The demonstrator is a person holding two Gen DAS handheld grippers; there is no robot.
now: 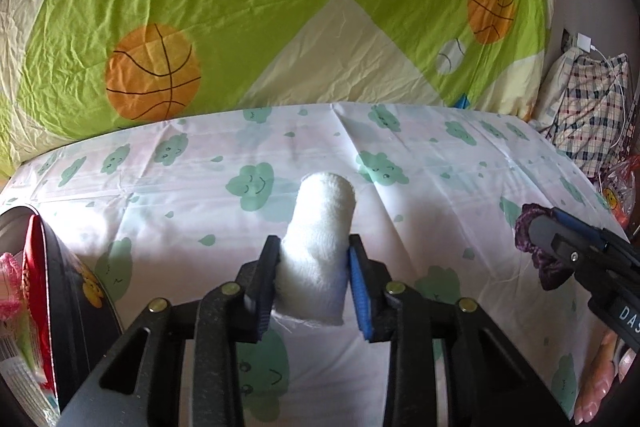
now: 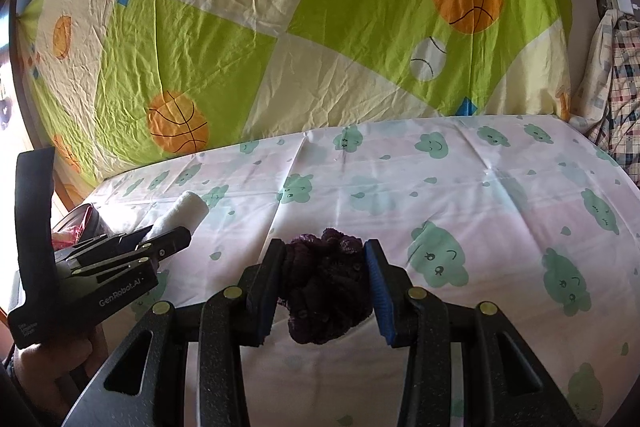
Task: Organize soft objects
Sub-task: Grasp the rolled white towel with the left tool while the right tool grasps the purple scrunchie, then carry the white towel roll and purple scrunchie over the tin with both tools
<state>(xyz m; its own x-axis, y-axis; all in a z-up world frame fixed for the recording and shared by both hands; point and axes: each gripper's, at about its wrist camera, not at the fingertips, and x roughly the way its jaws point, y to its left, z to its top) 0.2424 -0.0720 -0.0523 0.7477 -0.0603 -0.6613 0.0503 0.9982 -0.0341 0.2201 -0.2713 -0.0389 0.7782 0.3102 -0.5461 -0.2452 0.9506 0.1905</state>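
Over a cloud-print sheet (image 1: 420,155), the left gripper (image 1: 314,259) clamps a rolled white sock (image 1: 320,235), its long axis pointing up-frame past the pads. The right gripper (image 2: 326,267) squeezes a dark purple scrunchie (image 2: 326,283). A dark container (image 1: 68,283) at the left edge of the left view sits nearest the sock-bearing hand, likely the drop point.

Sunlit bed (image 2: 460,187), basketball-print quilt (image 1: 200,7) behind.
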